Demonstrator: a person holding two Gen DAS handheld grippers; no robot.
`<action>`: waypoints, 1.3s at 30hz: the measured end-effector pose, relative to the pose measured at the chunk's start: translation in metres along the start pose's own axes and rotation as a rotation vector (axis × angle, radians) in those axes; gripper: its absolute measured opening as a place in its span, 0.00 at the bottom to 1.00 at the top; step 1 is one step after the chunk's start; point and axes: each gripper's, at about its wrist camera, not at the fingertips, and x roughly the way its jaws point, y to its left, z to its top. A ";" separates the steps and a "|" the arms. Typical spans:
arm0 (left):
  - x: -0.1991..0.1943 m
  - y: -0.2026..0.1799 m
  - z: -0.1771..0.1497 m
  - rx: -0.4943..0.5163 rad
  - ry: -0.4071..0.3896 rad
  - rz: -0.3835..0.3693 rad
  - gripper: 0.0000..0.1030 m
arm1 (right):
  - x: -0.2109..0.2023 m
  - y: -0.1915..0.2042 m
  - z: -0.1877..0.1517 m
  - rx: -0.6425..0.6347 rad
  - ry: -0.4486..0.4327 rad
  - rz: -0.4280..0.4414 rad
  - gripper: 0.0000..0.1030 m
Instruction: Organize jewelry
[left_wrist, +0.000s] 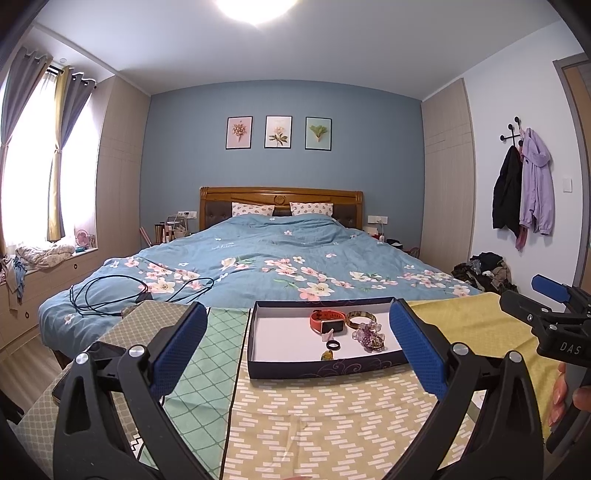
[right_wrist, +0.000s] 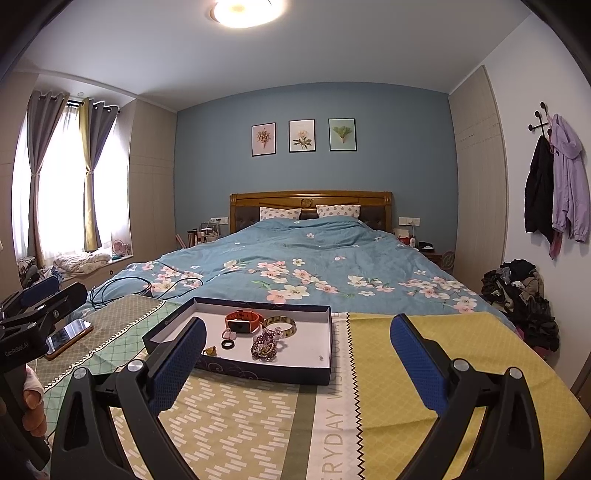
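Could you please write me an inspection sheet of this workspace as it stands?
Surface: patchwork tablecloth in yellow and green.
Job's things: open box holding orange watch, gold bangle, purple bead piece, black ring and two small trinkets.
Clutter: phone left of the box.
Grippers: left gripper and right gripper both open, holding nothing.
Cables: black cable coiled on the bed.
Surroundings: bed, clothes pile, hung jackets.

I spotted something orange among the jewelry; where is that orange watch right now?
In both views the orange watch lies inside the shallow box toward its far side, just left of the gold bangle.
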 end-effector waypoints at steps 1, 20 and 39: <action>0.000 0.000 0.000 -0.002 0.000 0.000 0.94 | 0.000 0.000 0.000 0.001 0.000 0.000 0.94; 0.004 0.000 0.001 -0.003 0.001 -0.001 0.94 | 0.000 -0.001 0.000 0.004 0.003 0.003 0.94; 0.006 -0.001 -0.005 0.003 -0.007 0.003 0.94 | 0.002 -0.001 -0.002 0.008 0.011 0.003 0.94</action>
